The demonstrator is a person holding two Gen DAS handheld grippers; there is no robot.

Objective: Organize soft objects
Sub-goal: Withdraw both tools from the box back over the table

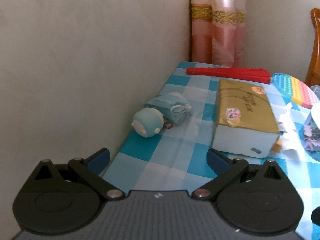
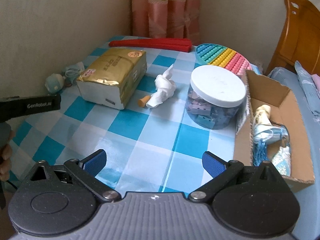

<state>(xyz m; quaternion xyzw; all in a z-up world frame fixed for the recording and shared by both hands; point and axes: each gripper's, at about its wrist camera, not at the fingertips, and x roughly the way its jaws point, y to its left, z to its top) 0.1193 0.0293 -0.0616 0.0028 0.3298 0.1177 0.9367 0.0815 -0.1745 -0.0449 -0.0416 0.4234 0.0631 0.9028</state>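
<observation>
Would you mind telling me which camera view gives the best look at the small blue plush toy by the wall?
The left wrist view: the blue plush toy lies close and unobstructed beside a folded face mask. In the right wrist view, the toy appears small and distant at the left table edge, near the tissue pack.

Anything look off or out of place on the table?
Yes. A crumpled white tissue lies loose mid-table beside a small orange cork-like piece. The cardboard box has ragged, torn flap edges. A blue plush toy and face mask sit against the wall, not yet boxed.
</observation>
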